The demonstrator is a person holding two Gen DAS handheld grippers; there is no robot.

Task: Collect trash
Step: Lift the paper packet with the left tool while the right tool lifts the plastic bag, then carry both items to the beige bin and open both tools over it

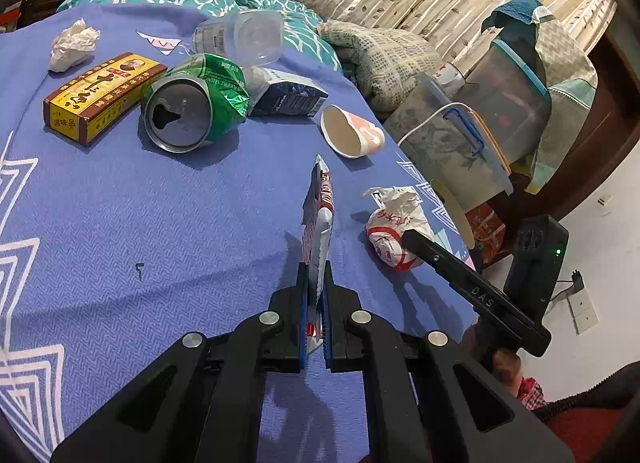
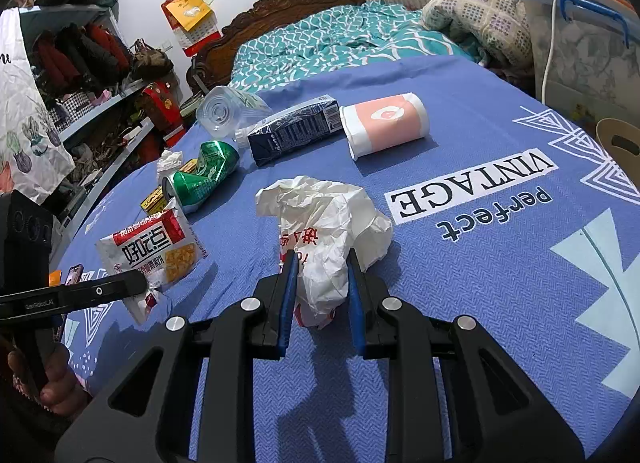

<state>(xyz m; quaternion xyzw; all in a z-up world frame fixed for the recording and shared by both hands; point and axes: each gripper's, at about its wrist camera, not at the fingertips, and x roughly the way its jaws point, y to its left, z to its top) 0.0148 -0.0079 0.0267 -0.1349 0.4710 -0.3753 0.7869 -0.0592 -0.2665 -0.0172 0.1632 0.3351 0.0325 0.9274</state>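
The left tool [image 1: 316,295] is clamped on a red-and-white snack packet [image 1: 318,219], its blue pads pinching the packet's lower edge so that it stands on edge above the blue bedspread [image 1: 120,203]. The right tool [image 2: 322,263] is closed around a crumpled white plastic bag [image 2: 332,223] with red print, the pads pressing into both sides of the wad, which rests on the bedspread just in front of the jaws. In the left wrist view the right tool's black finger reaches the same bag from the right.

The rest of the trash lies on the bed beyond the two tools. A crushed green can [image 1: 196,103] lies on its side with its open top facing the left camera. Just to its left is a yellow-and-brown seasoning box [image 1: 102,95], and further left a wad of white tissue [image 1: 72,45]. Behind the can a clear plastic bottle [image 1: 240,37] lies on its side, and a dark blue drink carton [image 1: 288,93] rests beside the can on the right. A paper cup [image 1: 350,131] with pink print lies tipped over near the bed's right edge, well apart from the can. Beside the bed stand clear storage bins [image 1: 460,135] with blue handles.
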